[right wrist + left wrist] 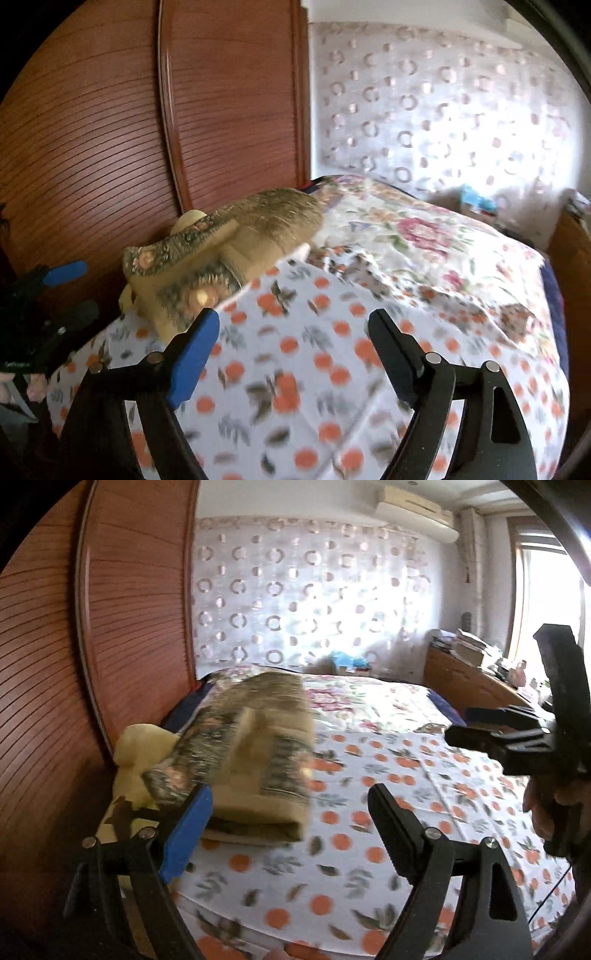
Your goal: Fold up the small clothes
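The folded garment (255, 753) lies on the bed sheet (332, 867) near the bed's left edge, close to the wooden wardrobe (122, 602). It is tan, with dark patterned bands that carry small flowers, and it is folded into a thick oblong bundle. Its long axis runs from the near left corner of the bed away toward the far wall, slanting slightly to the right in both views. In the right wrist view the garment (221, 254) shows its near end low and squared and its far end rounded, pointing toward the floral quilt (424, 236). A pale yellow cloth (140, 753) lies under and beside it on the wardrobe side; whether that belongs to the same piece cannot be told.

The left gripper (291, 827) is released, its jaws spread wide with only sheet between them. Its blue-padded finger (188, 830) stands just in front of the garment's near corner; the blur leaves it unclear whether it touches.

The right gripper (295, 347) is likewise released and wide, holding nothing, over the orange-print sheet (314, 369). Its blue finger (192, 358) is near the garment's near end, seemingly apart.

A patterned curtain (306, 590) hangs behind the bed.
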`<state>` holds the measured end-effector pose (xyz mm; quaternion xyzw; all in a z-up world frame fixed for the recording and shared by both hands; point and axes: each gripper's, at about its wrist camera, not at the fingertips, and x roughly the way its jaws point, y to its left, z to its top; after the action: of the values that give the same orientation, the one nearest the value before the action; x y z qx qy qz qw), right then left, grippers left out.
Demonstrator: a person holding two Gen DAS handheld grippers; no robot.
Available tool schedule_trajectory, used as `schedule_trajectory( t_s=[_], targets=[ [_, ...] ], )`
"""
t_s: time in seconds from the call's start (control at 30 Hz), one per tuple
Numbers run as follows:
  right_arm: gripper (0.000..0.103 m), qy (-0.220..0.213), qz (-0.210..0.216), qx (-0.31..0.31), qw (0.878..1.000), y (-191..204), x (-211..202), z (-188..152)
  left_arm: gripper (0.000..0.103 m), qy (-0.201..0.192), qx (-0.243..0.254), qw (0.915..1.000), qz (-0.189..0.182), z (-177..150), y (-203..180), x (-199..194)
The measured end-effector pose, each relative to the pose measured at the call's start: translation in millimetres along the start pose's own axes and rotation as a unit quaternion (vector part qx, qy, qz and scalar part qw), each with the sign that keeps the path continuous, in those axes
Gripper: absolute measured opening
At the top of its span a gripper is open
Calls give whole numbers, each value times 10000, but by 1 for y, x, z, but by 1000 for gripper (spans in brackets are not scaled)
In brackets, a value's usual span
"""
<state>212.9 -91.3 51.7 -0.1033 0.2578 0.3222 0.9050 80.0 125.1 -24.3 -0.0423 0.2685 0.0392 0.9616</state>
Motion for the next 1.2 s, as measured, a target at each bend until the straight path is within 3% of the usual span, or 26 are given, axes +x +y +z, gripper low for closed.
schedule_trajectory(
  t_s=[0.33,0.63,0.93,1.2],
  targets=[
    [86,-230,-755,597,9951,6,-83,-70,86,-67,299,9988,-386,-8,-60,-27],
    [86,-677,-1210,976,9855,27,-145,-92,86,-293,438,9971,-549,2,-99,-59],
    [86,-1249,-1602,1020,9738,50,-178,-105,86,-566,387,9959,-591,28,-111,-84],
    [86,-1345,-1633,1095,9712,54,-174,-120,86,-633,487,9949,-613,28,-118,-90]
  ],
)
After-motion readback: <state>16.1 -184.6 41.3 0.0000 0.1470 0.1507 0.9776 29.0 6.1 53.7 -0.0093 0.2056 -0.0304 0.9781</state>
